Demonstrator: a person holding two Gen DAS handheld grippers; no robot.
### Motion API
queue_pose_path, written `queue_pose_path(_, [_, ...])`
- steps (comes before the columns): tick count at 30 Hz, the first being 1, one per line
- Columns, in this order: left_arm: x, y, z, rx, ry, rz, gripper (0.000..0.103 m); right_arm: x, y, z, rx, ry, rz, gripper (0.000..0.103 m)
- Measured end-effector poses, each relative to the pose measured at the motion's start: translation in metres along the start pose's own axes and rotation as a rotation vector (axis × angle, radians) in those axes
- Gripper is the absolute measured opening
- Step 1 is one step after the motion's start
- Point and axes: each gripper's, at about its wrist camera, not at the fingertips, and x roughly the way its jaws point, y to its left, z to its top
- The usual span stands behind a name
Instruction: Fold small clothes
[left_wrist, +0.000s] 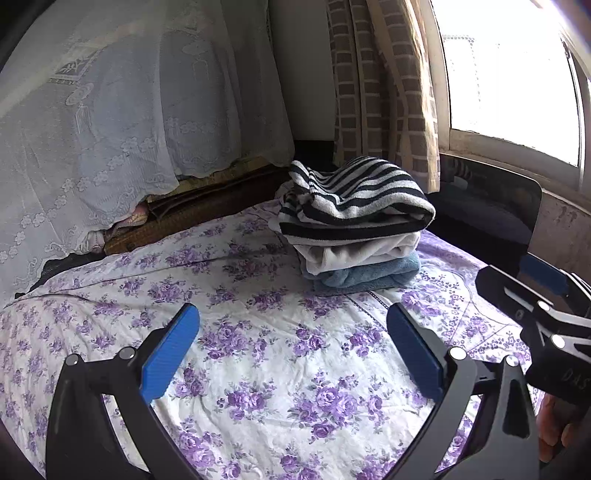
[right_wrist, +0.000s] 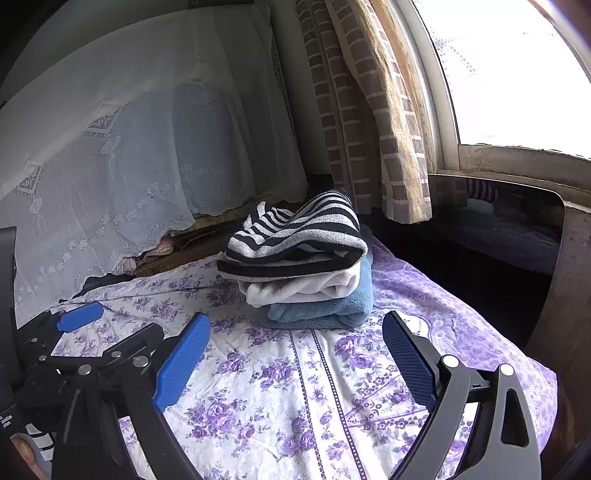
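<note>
While both grippers gape empty, three folded garments (left_wrist: 354, 229) stacked, one sheet (left_wrist: 258, 369).

Left gripper (left_wrist: 293, 332) spread wide w/ blue pads (left_wrist: 168, 360), nothing between, hovering over floral purple-on-white bedsheet (left_wrist: 273, 398). Ahead, stack of folded clothes: black/white striped garment (left_wrist: 354, 201) on top, white garment (left_wrist: 351, 253) under it, blue fleecy garment (left_wrist: 369, 277) at bottom, resting on sheet. Right gripper (left_wrist: 535, 295) at right edge, only partly in frame, jaw state unclear; bit of hand (left_wrist: 554, 428) below it. White lace cloth (left_wrist: 122, 122) draped at back left, checked curtain (left_wrist: 384, 85) beside bright window (left_wrist: 513, 70).
</note>
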Motion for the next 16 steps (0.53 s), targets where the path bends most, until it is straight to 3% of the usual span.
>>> queue_pose_path(16, [0.0047,0.0101,-0.0002,-0.03,0.028,0.003,0.099,0.0018,0.005,0.0009,-0.013,0.007,0.001,0.096])
